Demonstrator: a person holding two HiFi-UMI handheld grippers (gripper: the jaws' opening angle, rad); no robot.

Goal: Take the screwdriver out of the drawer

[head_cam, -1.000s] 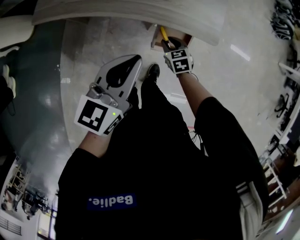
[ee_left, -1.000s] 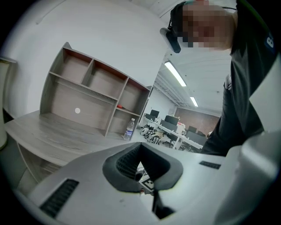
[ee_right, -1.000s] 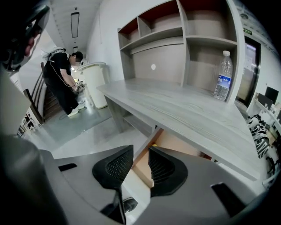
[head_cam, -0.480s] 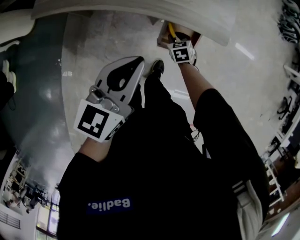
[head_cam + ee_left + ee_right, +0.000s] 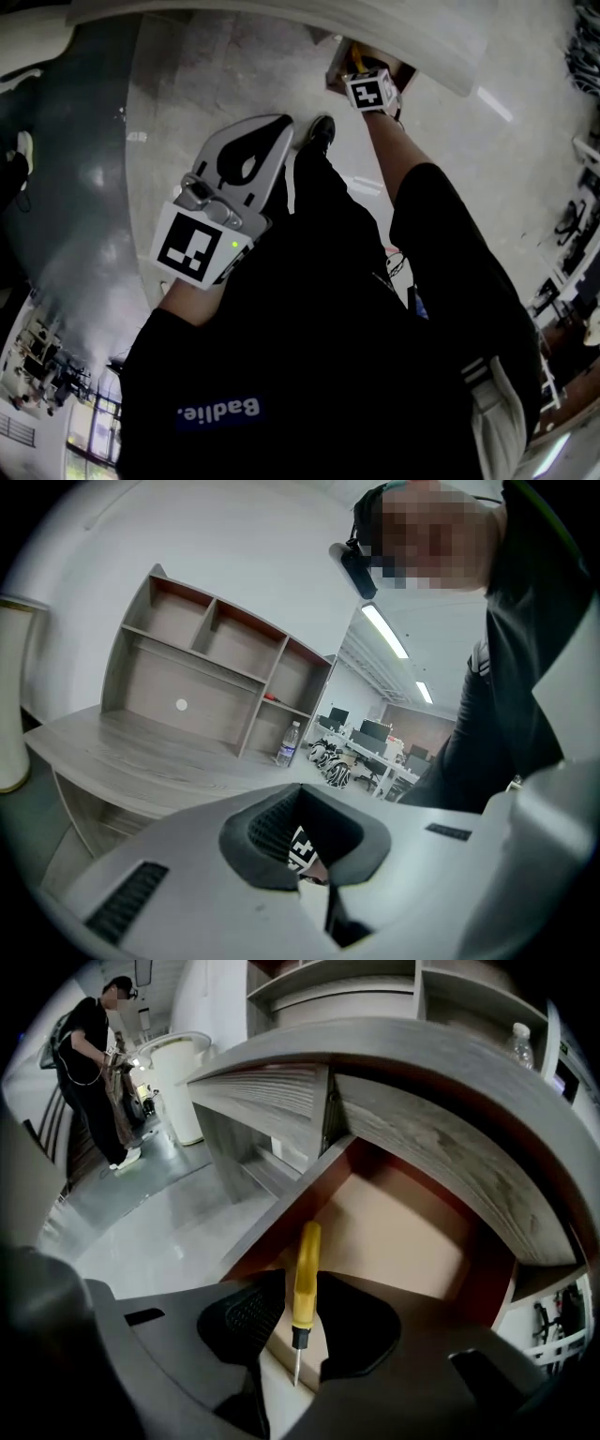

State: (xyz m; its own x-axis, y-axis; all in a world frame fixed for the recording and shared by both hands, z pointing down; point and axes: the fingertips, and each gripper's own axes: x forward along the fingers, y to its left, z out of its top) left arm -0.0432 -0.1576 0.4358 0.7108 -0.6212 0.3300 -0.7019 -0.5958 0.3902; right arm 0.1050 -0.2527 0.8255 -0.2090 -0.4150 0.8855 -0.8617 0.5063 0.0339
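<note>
Right gripper (image 5: 302, 1314) hangs over the drawer's (image 5: 403, 1213) front edge, jaws apart astride the yellow screwdriver (image 5: 306, 1265) lying inside. Left gripper (image 5: 307, 846) is clenched, empty.

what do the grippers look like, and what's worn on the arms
The left gripper and right gripper are pale grey shells with dark ribbed pads, each bearing a cube of black-and-white square markers. A green light glows by the left cube. The sleeves are short and black.
</note>
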